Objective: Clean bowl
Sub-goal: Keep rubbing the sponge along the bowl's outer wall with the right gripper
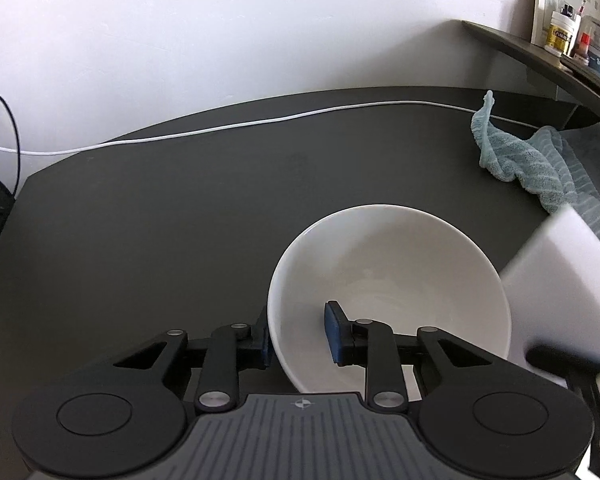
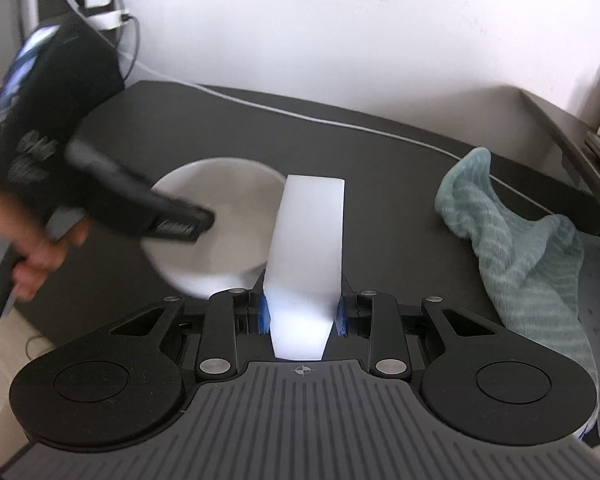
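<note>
A white bowl (image 1: 400, 272) stands on the dark table (image 1: 160, 220). My left gripper (image 1: 300, 340) is shut on the bowl's near-left rim, one blue pad outside the wall and the other inside. In the right wrist view the bowl (image 2: 236, 188) lies left of centre, blurred, with the left gripper (image 2: 180, 224) over its left rim. My right gripper (image 2: 303, 316) is shut on a white sponge block (image 2: 308, 240) that sticks out forward, its far end beside the bowl's right rim. The same block (image 1: 556, 280) shows at the right edge of the left wrist view.
A crumpled teal towel (image 1: 540, 168) (image 2: 520, 248) lies at the table's right. A white cable (image 1: 260, 122) runs along the back edge by the wall. A shelf with small jars (image 1: 560, 36) is at the far right. A person's hand (image 2: 40, 256) holds the left gripper.
</note>
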